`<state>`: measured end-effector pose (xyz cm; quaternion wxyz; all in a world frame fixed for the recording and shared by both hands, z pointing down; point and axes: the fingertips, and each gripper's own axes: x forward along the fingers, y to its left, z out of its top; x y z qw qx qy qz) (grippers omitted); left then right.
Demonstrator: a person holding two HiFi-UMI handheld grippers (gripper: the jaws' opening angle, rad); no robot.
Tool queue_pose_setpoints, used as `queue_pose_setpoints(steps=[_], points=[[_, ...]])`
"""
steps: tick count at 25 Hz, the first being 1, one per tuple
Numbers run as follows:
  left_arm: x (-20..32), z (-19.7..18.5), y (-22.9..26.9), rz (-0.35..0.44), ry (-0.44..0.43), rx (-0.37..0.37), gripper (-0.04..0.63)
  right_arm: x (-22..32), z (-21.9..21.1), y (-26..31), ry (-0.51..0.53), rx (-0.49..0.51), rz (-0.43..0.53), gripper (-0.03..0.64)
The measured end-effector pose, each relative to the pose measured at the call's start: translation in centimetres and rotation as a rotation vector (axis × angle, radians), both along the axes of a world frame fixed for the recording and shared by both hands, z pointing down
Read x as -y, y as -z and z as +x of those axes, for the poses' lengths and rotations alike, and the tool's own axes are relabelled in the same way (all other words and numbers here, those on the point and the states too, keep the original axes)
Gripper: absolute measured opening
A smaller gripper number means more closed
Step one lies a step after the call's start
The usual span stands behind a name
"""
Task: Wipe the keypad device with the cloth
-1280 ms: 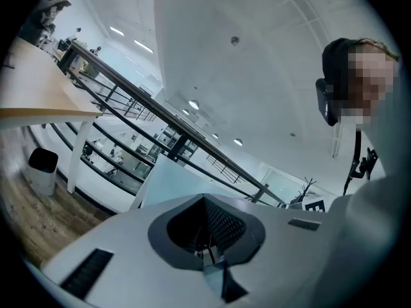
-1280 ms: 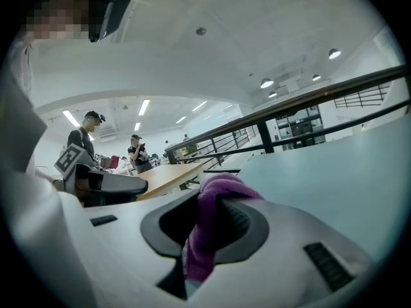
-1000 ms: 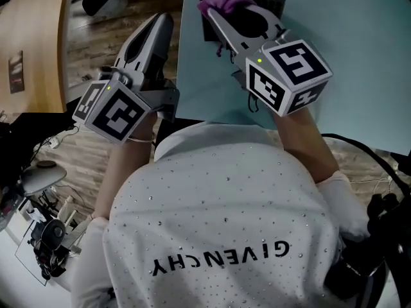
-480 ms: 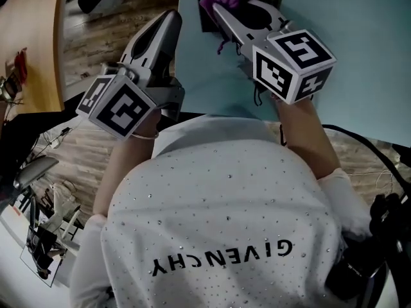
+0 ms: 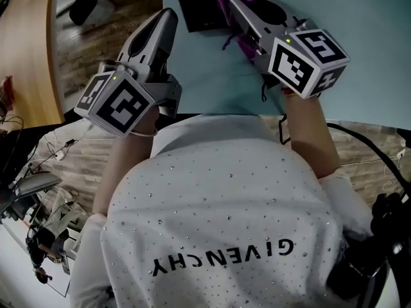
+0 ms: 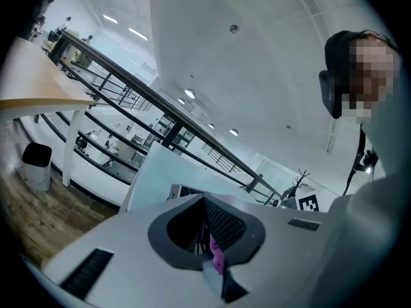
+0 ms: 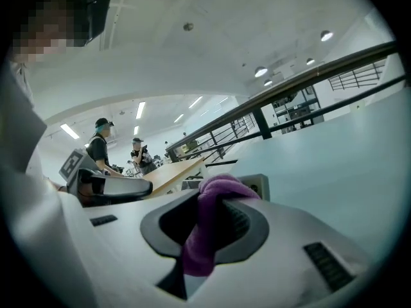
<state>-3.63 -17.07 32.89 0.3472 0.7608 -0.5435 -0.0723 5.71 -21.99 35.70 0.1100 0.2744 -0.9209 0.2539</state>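
Fingers point(image 7: 281, 253) of the right gripper point(image 5: 232, 2) clenched on the purple cloth point(image 7: 204, 233); one fold bulges past the tips and a tail hangs beneath. Keypad device point(image 5: 200, 6): a dark slab on the pale blue table point(image 5: 359, 24), at 12 o'clock in the head view, with its right edge beside the cloth. Whether the two touch cannot be told. Left gripper point(image 5: 163, 23): at 10 o'clock, over the table's left edge and apart from the device. Its fingers point(image 6: 128, 262) are drawn together to a narrow slit and grasp nothing; a purple sliver shows through the slit, likely the cloth beyond.

Step in hand, as judged: a wiping stroke across the device top. Lay the bulging fold flat, press lightly, and sweep from 3 o'clock toward 9 o'clock, keeping the hard fingertips off the keys. The device looks unsecured and may slide, so the left gripper could brace its 9 o'clock side.

Surroundings: wooden table point(image 5: 26, 50) at 10 o'clock; dark bin point(image 6: 36, 165) on the plank floor point(image 6: 38, 210); cables point(image 5: 359, 140) at 4 o'clock; two people point(image 7: 103, 149) far off in the right gripper view. No object stands between cloth and device.
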Motion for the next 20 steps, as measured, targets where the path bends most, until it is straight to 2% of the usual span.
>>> queue_pose_setpoints(steps=[6, 13, 17, 20], points=[[-0.1, -0.4, -0.5, -0.004, 0.012, 0.020, 0.002, 1.0, 1.8, -0.2, -0.069, 0.034, -0.028, 0.066], [-0.2, -0.6, -0.8, -0.008, 0.019, 0.008, 0.002, 2.3, 4.2, -0.1, -0.158, 0.096, -0.067, 0.066], [-0.1, -0.8, -0.6, -0.004, 0.039, 0.007, 0.002, 3.5, 6.3, -0.7, -0.239, 0.080, -0.086, 0.066], [-0.4, -1.2, -0.7, -0.009, 0.050, 0.006, 0.002, 3.7, 6.4, -0.6, -0.246, 0.064, -0.072, 0.066]])
